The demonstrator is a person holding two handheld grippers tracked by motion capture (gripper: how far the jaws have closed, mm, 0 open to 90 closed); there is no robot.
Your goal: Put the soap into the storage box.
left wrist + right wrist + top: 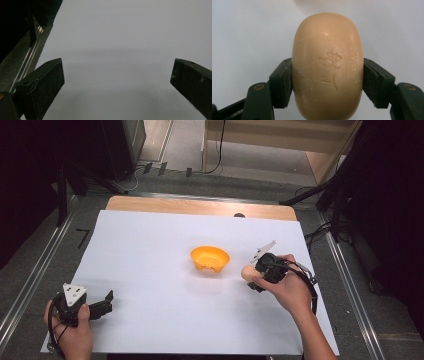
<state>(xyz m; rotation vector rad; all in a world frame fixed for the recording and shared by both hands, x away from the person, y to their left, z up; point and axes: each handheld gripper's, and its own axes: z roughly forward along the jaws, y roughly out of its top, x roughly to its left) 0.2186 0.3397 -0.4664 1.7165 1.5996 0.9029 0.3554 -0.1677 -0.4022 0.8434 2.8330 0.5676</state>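
Well left of the orange bowl (pixel 210 259), the left gripper (pixel 102 304) rested wide open and empty, likely idle. Just right of the bowl, the right gripper (pixel 252 279) clamped the tan soap bar (pixel 328 65) across its sides, seemingly for carrying.

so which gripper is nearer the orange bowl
The right. The right gripper, clamped on a bar of soap, sits just right of the orange bowl. The left gripper rests open near the sheet's front left corner, far from the bowl.
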